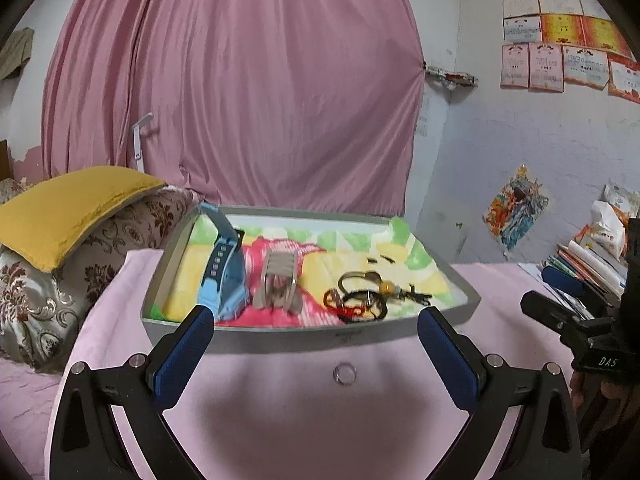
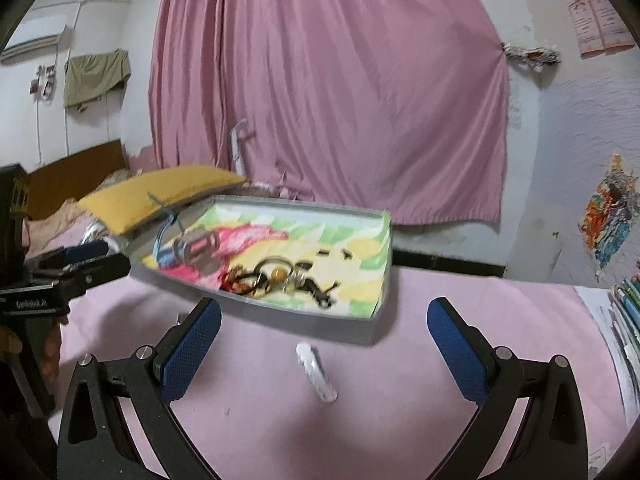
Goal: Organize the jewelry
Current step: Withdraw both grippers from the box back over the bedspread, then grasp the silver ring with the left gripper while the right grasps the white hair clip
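Between the released jaws of the left gripper (image 1: 316,330), just ahead, a small ring (image 1: 344,373) is seen flat on the pink bed cover (image 1: 280,420). A white bangle (image 2: 316,372) is noted between the right gripper's (image 2: 324,324) likewise released jaws, long axis pointing away.

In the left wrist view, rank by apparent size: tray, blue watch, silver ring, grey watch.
1. tray
2. blue watch
3. grey watch, farther back than the ring
4. silver ring, on the pink cloth, nearest the camera yet smallest
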`<state>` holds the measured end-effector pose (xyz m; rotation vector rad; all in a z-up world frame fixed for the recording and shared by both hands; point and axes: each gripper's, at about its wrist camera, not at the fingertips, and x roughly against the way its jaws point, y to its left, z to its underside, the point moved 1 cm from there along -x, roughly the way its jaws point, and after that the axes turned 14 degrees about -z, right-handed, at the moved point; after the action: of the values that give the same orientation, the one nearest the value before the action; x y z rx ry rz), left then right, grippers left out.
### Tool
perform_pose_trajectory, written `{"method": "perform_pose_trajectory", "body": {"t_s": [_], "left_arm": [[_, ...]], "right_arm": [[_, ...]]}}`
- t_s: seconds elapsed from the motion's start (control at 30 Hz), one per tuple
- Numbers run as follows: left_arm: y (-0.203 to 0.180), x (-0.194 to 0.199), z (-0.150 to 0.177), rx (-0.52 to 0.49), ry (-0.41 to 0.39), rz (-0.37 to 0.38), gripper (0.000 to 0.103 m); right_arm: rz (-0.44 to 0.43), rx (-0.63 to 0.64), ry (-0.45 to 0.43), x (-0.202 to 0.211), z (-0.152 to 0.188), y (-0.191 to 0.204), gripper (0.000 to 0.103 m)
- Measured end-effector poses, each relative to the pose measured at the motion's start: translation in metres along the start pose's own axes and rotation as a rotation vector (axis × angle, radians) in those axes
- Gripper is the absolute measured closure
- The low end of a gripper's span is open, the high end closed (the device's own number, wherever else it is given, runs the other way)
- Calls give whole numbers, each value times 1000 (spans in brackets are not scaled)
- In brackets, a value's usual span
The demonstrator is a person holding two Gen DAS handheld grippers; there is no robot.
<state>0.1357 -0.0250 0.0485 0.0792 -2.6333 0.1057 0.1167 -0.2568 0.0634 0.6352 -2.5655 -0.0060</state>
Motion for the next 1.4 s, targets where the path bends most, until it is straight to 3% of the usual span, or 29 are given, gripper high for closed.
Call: {"method": "perform_pose_trajectory", "body": {"t_s": [0.3, 0.47, 0.67, 0.77, 1.07, 1.23, 1.33, 1.4], "left_arm": [[-6, -14, 8, -29, 98, -21, 1], [-9, -33, 14, -51, 225, -1, 1], [-18, -45, 19, -66, 267, 24, 1], [-23, -51, 19, -85, 283, 36, 9], [-39, -71, 26, -139, 384, 106, 50], [-44, -72, 27, -188, 388, 101, 60], [-46, -72, 27, -212, 394, 76, 65], [-46, -72, 26, -221, 398, 68, 68]], "right_arm": [[-14, -27, 100, -15, 9, -2, 2], [-11, -79, 193, -33, 15, -12, 2], [-26, -109, 237, -44, 19, -17, 2], [-41, -109, 259, -50, 19, -17, 4], [-99, -85, 328, -66, 21, -10, 41], [-110, -101, 355, -73, 23, -11, 50], [-103, -116, 385, -78, 25, -13, 64], [-98, -111, 387, -79, 26, -12, 66]]}}
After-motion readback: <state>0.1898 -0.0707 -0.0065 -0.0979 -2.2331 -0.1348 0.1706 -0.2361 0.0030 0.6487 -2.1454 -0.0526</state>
